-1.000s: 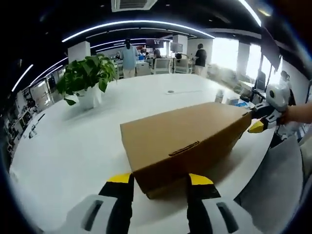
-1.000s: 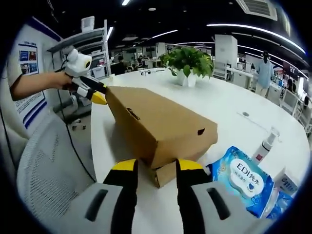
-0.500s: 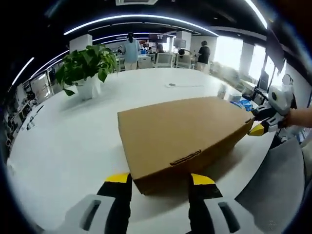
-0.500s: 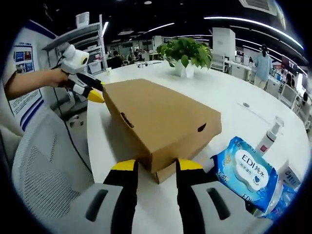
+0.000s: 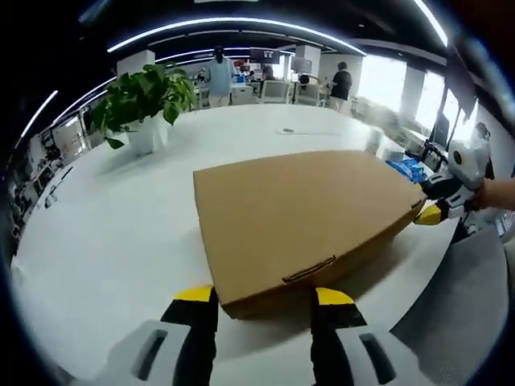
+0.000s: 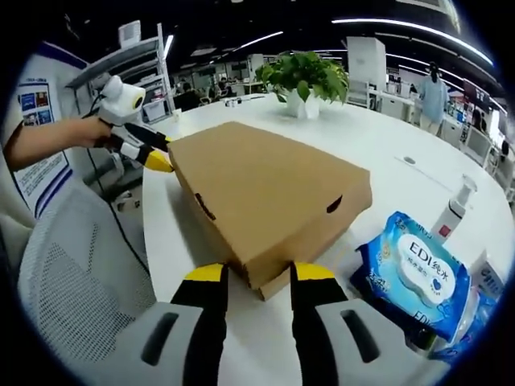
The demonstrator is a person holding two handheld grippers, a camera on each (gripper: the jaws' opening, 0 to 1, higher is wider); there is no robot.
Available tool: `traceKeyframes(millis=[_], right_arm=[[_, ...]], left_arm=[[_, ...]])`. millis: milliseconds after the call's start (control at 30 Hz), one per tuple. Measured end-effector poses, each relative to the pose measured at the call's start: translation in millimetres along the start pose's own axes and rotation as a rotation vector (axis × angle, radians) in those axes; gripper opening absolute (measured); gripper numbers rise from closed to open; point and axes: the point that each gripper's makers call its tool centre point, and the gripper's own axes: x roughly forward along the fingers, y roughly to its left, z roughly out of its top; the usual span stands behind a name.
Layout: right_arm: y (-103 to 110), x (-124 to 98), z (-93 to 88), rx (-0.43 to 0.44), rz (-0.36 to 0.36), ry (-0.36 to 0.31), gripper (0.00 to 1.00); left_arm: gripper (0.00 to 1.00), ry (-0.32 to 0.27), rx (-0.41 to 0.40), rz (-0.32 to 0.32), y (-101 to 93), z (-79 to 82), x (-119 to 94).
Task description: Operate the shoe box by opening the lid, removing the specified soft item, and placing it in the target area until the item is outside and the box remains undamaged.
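- Left gripper (image 5: 261, 296) parked at one end of the shoe box (image 5: 302, 213), yellow-tipped jaws apart and straddling the near corner, clamping nothing as far as can be told.
- Right gripper (image 6: 251, 273) doing the same at the opposite end, jaws spread either side of the corner, nothing pinched between them.
- Just ahead of both: brown cardboard lid (image 6: 265, 193) down over the base, maybe riding slightly high at the right gripper's end where a bit of the lower box peeks out. Hard to call it open though.
- Soft item presumably inside, can't see it at all.
- Off to the right of the right gripper: blue wipes pack (image 6: 418, 273) and a pump bottle (image 6: 455, 211) on the white table (image 5: 121, 233); potted plant (image 5: 143, 100) further out beyond the box.
- Progress-wise: basically at step one. Lid lifting, pulling the item and setting it down all left to do. Box looks undamaged so far.
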Motion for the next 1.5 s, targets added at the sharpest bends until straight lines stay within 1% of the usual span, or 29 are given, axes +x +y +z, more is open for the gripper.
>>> traceKeyframes(millis=[233,300,367,500,1133,1500], right_arm=[[-1,5,-5.0,-0.003,-0.030,0.016,0.27],[-2,6,-6.5,0.010,-0.030,0.019,0.26],[-2,6,-6.8,-0.004,-0.030,0.021,0.26],[-4,6,-6.4,-0.002,-0.028,0.022,0.26],[-30,14,3.2,0.010,-0.041,0.026,0.26],[-52,21,11.3,0.022,-0.068,0.023,0.26]], left_arm=[[0.46,0.015,-0.006,0.016,0.4,-3.9,5],[0.46,0.011,-0.013,0.015,0.5,-4.6,5],[0.46,0.018,-0.026,0.015,0.6,-6.7,7],[0.46,0.025,-0.018,0.016,0.6,-6.5,8],[0.45,0.030,-0.005,0.007,8.2,15.5,29],[0.45,0.030,0.007,-0.005,12.9,34.9,48]])
